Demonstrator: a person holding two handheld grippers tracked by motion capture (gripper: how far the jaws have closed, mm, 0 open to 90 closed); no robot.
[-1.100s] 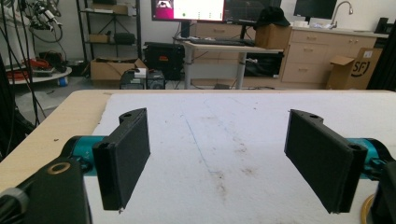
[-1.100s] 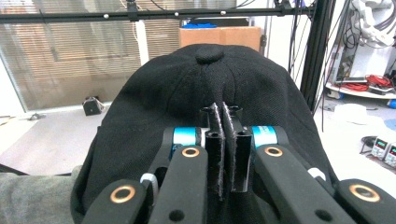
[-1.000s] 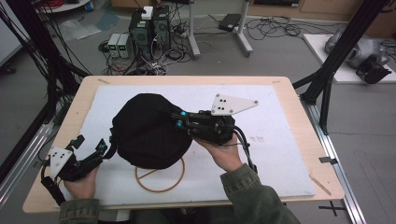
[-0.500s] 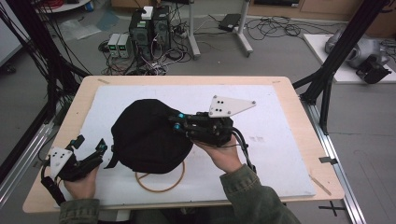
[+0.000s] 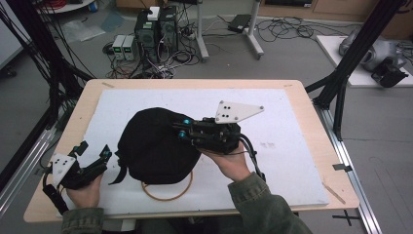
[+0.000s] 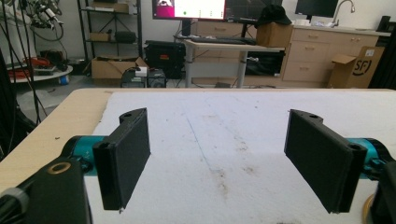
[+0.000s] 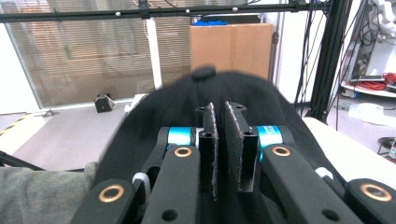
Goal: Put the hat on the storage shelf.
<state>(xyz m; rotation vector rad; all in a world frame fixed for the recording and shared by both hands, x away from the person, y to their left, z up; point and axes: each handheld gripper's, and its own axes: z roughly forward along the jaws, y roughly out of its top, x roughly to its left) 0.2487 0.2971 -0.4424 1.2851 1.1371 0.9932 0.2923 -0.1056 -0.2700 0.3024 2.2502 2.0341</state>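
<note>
Right tool over the black cap, jaws nearly together with a thin strip of cap fabric between the pads, seemingly pinched; in the right gripper view a narrow slit between the two black pads and the dark crown with its top button just beyond. Grey three-cornered plate on top of that tool, right hand under it, green sleeve at the bottom edge. Black cap near the middle of the surface, on the white sheet, with a strap hanging off its left side and a thin tan ring partly under its near edge.

Left tool at the near left corner of the surface, held low in the left hand, apart from the cap. Jaws spread wide in the left gripper view, nothing between them, bare stained white sheet beyond.

Cables, grey boxes and black frame legs on the floor behind.
</note>
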